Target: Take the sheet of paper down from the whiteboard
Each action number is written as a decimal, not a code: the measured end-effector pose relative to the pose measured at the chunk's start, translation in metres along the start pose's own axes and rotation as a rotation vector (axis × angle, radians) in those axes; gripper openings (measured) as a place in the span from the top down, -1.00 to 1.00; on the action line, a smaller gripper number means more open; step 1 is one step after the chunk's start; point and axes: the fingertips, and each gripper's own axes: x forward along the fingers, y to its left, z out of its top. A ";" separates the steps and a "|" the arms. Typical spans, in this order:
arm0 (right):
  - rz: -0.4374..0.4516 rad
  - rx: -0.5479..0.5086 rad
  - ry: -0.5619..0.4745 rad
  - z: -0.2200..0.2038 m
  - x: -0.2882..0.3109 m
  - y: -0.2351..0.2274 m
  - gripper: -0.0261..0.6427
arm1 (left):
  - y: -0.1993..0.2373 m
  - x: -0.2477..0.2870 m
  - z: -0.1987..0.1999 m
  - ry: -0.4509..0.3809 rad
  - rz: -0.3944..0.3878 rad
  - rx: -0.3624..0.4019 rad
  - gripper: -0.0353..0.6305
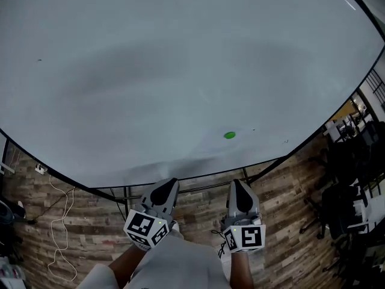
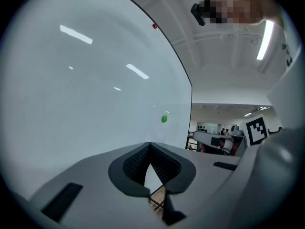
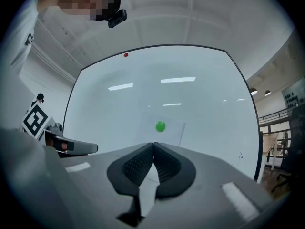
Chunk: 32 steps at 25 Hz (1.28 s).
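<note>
Facing the whiteboard (image 1: pixel 180 71): left gripper (image 1: pixel 170 182) and right gripper (image 1: pixel 239 183), both closed on nothing. The sheet (image 3: pixel 172 133) hangs under a green magnet (image 3: pixel 160 126), dead ahead of the right gripper, apparently the nearer.

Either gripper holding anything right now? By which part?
Nothing is held. The left gripper and right gripper both have jaws closed together, empty. The sheet of paper hangs on the whiteboard under a green magnet, with neither gripper touching it.
</note>
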 end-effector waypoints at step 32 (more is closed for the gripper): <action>0.214 0.055 0.027 -0.001 0.090 -0.077 0.71 | -0.017 0.075 0.006 0.018 0.132 0.019 0.87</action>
